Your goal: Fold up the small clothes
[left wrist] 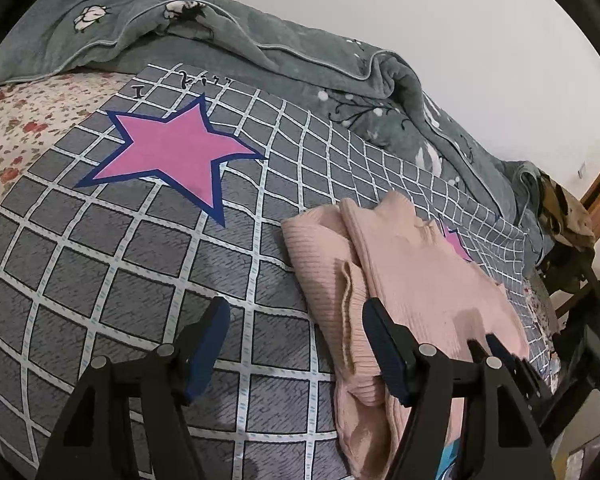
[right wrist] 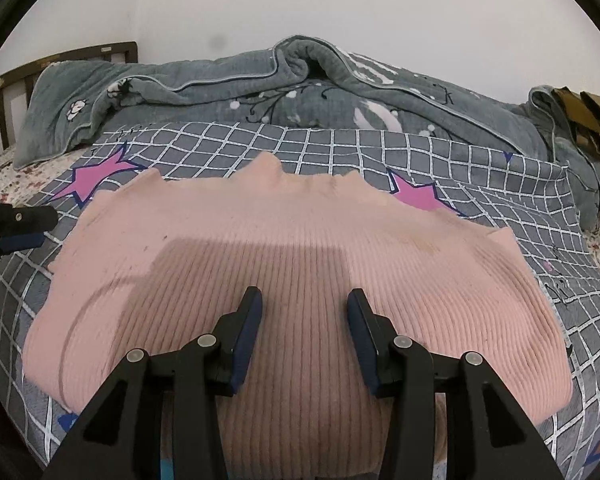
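A pink ribbed knit garment (right wrist: pixel 300 248) lies folded on the grey checked blanket (right wrist: pixel 340 148). In the left wrist view the garment (left wrist: pixel 412 280) lies at the right, with a folded sleeve along its left edge. My left gripper (left wrist: pixel 296 316) is open and empty, its right finger over the garment's left edge and its left finger over bare blanket. My right gripper (right wrist: pixel 304 300) is open and empty, low over the garment's near middle. The left gripper also shows at the left edge of the right wrist view (right wrist: pixel 16 224).
A bunched grey-green quilt (right wrist: pixel 260 88) lies along the far side against the white wall. Pink stars (left wrist: pixel 172 156) mark the blanket. A floral sheet (left wrist: pixel 16 128) shows at the left. A wooden headboard (right wrist: pixel 4 92) stands far left; brown clothing (right wrist: pixel 588 116) lies far right.
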A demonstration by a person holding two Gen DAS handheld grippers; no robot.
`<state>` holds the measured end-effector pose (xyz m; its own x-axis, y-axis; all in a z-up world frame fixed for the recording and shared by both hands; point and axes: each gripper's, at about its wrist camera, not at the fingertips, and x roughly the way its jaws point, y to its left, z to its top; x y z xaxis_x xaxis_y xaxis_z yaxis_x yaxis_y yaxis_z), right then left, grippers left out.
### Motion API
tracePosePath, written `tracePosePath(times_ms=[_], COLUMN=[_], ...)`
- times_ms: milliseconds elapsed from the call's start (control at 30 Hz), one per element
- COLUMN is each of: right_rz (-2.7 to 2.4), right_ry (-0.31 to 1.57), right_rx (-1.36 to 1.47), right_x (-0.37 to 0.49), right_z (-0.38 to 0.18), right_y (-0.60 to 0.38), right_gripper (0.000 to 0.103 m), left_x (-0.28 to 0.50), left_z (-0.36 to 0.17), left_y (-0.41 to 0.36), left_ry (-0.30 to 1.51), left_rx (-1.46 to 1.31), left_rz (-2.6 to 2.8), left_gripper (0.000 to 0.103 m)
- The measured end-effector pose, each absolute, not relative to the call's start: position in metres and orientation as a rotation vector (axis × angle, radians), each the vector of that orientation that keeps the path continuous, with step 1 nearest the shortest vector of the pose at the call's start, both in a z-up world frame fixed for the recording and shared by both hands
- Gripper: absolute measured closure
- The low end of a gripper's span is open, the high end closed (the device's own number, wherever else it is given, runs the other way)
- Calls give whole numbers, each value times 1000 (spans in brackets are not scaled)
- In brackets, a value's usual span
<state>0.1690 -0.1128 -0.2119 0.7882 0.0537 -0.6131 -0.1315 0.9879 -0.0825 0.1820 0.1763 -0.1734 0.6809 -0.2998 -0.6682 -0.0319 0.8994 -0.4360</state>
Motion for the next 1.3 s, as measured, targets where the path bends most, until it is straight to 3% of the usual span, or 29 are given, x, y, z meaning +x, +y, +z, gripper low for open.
tracePosePath(times_ms=[333, 533, 767, 1100, 1300], right_rz=[104, 38, -1, 76, 67], right_ry=[640, 582, 647, 658, 637], right_rx=[-205, -234, -187, -207, -207], right_x=[132, 160, 198, 131, 138], right_z=[-219, -213, -210, -212, -211], right_y=[-110, -101, -109, -122, -119], right_gripper=[59, 59, 59, 59, 59], left_x=[183, 186, 191, 189, 188], left_z=[-172, -172, -177, -173, -175], left_y=[175, 169, 164, 160, 156], left_ry=[809, 811, 826, 809, 810], left_rx=[-459, -438, -458, -489, -500], left_rz=[-163, -174, -211, -276, -317], left_gripper=[36, 36, 35, 35, 31])
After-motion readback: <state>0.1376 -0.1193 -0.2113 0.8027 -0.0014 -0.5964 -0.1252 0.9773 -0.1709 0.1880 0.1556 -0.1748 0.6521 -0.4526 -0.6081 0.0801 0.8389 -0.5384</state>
